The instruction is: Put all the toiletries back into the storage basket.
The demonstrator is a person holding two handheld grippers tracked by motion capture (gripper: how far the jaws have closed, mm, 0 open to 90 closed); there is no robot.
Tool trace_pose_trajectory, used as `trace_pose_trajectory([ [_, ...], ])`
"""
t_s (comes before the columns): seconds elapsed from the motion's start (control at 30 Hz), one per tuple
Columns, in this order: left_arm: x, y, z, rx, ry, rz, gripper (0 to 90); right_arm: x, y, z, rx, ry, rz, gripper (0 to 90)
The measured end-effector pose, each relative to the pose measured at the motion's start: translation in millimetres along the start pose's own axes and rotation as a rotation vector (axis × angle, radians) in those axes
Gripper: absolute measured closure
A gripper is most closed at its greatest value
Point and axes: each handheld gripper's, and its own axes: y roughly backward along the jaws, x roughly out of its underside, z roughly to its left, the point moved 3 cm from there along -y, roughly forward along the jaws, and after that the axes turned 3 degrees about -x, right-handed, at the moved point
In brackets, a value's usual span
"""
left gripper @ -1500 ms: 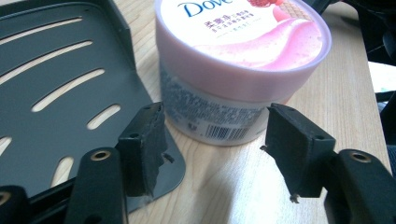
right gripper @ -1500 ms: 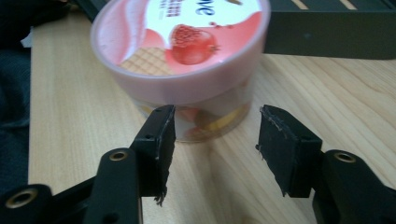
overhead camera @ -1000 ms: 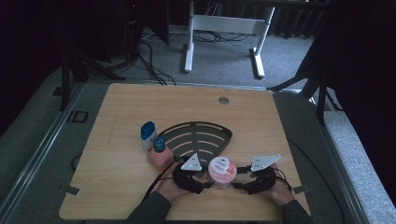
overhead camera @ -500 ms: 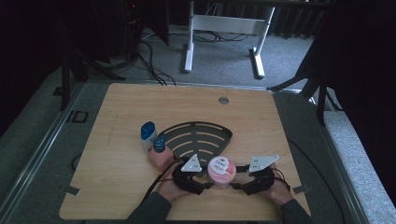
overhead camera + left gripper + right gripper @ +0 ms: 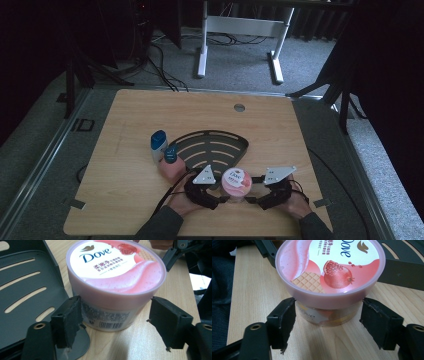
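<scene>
A: Where is the tub (image 5: 237, 182) sitting?

B: It is standing upright on the worktop (image 5: 125, 115) near the front edge, just in front of the dark slotted tray (image 5: 212, 146). The left gripper (image 5: 222, 199) and the right gripper (image 5: 251, 199) are flanking it from either side.

A: Are the jaws holding it?

B: They have just been opening. In the left gripper view one pad is lying against the tub's wall (image 5: 107, 317) while the other is standing clear; in the right gripper view both pads are parted from the tub (image 5: 329, 315), one close, one with a plain gap. So both pairs are standing wide, with the tub between them but not squeezed.

A: How should the release be finished?

B: I'd judge it best to be drawing each gripper straight back and level, so no pad is dragging the tub or catching under its lid (image 5: 116, 263).

A: What is differing from a second ago?

B: Little. The tub, tray and the two bottles (image 5: 166, 152) are keeping their places, and the hands are staying put.
</scene>
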Motion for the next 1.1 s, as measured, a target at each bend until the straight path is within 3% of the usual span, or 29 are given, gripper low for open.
trace_pose_trajectory([
  [0.23, 1.0, -2.5, 1.6, 0.006, -0.014, 0.004, 22.8, -0.5, -0.2, -0.1, 0.001, 0.008, 0.003, 27.2],
  [0.27, 2.9, -5.5, 0.5, -0.003, -0.035, 0.025, 21.1, -0.4, -0.6, -0.8, -0.006, 0.003, 0.001, 26.7],
  [0.5, 2.2, -8.5, 1.0, -0.017, -0.048, 0.029, 20.1, -1.6, -1.9, -0.9, -0.006, 0.003, 0.007, 25.0],
  [0.57, 0.7, -7.0, 0.5, -0.020, -0.039, 0.024, 20.8, -1.6, -1.8, -1.0, -0.006, 0.002, 0.005, 25.4],
  [0.63, -1.1, -5.8, -2.6, -0.049, -0.064, 0.028, 21.0, -1.9, -1.3, -1.0, -0.006, 0.002, 0.006, 25.7],
  [0.8, -2.2, -3.3, -2.5, -0.048, -0.054, 0.016, 21.8, -3.7, 0.5, -0.2, 0.002, 0.008, -0.005, 26.3],
  [1.1, -2.1, 0.4, -6.1, -0.072, -0.084, 0.032, 22.0, -5.4, -1.5, 2.1, 0.000, 0.024, 0.012, 26.3],
])
